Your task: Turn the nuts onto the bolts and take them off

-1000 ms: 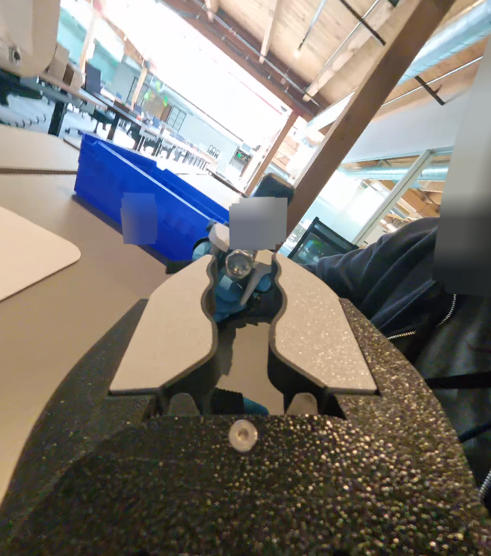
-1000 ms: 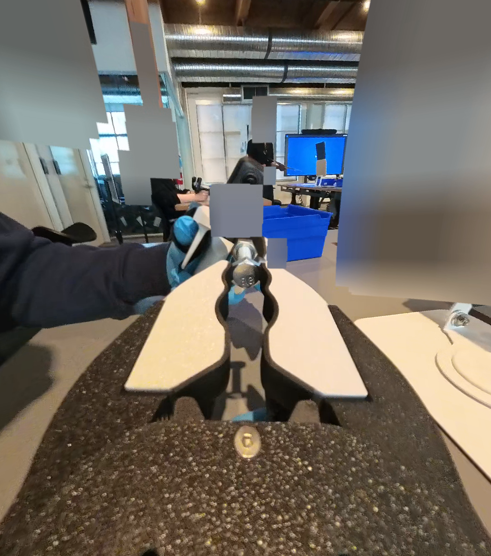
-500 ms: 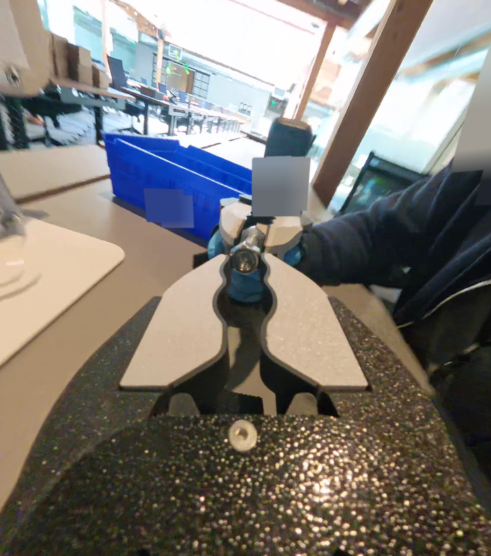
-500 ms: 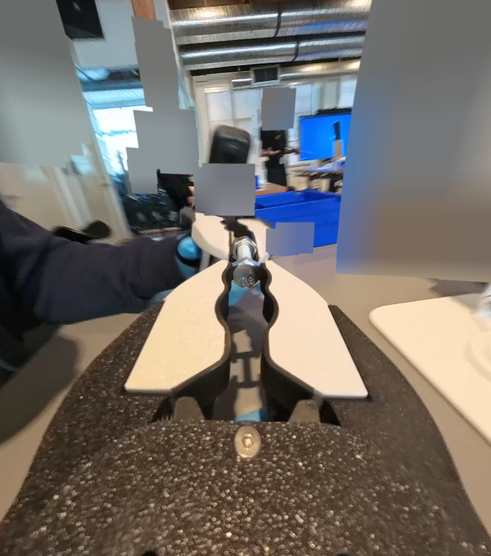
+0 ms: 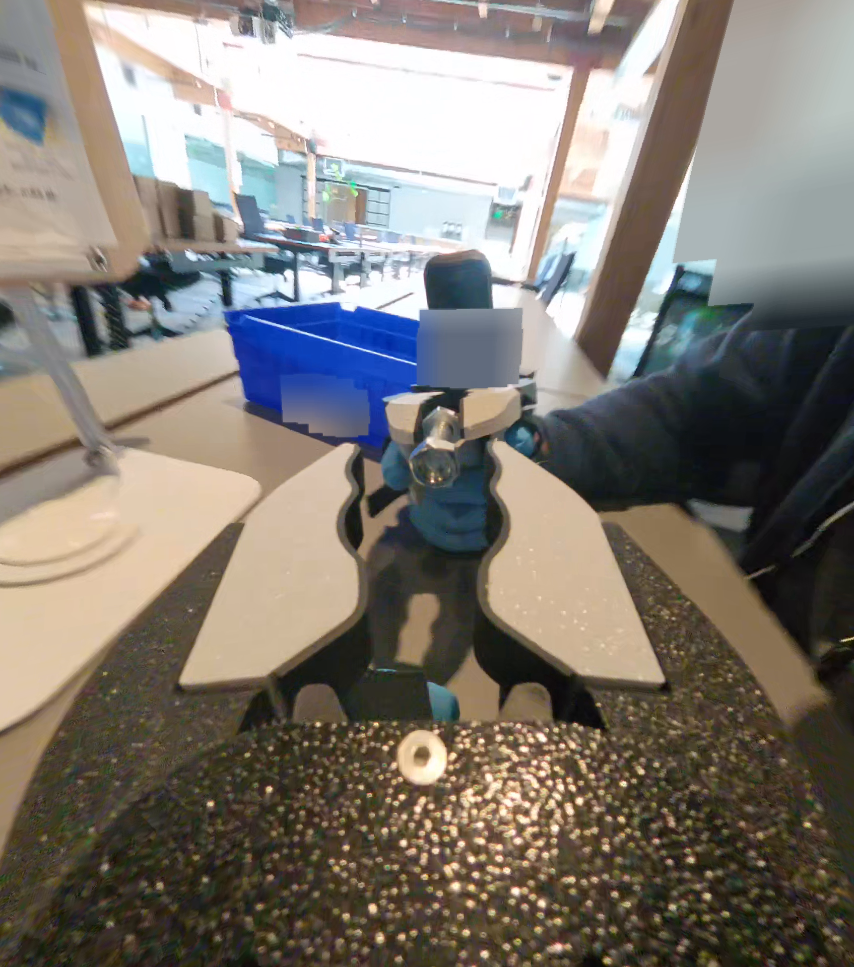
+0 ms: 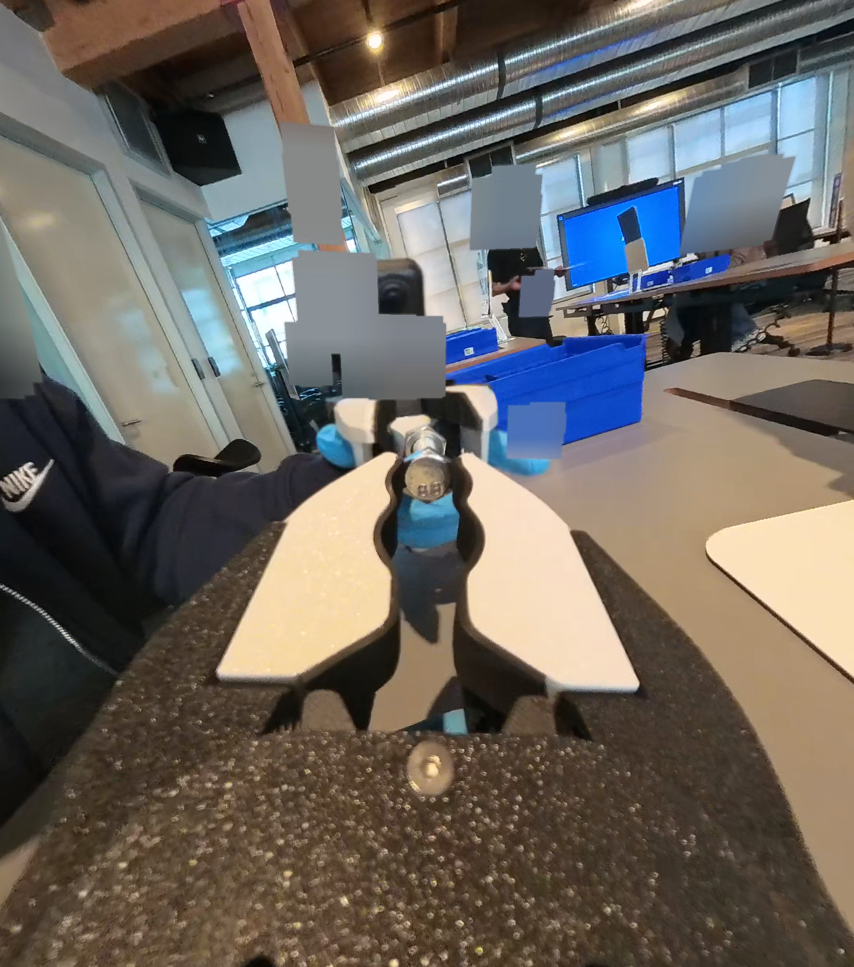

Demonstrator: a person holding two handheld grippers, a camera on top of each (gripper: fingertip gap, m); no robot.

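At frame centre our right gripper (image 6: 427,463) clenches the silver hex-head steel bolt (image 6: 425,482), our left gripper (image 5: 424,460) spread off its hexagonal steel nut (image 5: 434,460), so we judge a regrip comes next.

Open-plan office or lab: exposed ducts (image 6: 545,89), timber beams (image 6: 278,63), rows of desks (image 5: 362,251), blue-screened monitor (image 6: 621,233), blue bins (image 6: 571,382).

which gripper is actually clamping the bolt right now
The right gripper: its fingertips pinch the bolt head. The left gripper stands open around the nut end.
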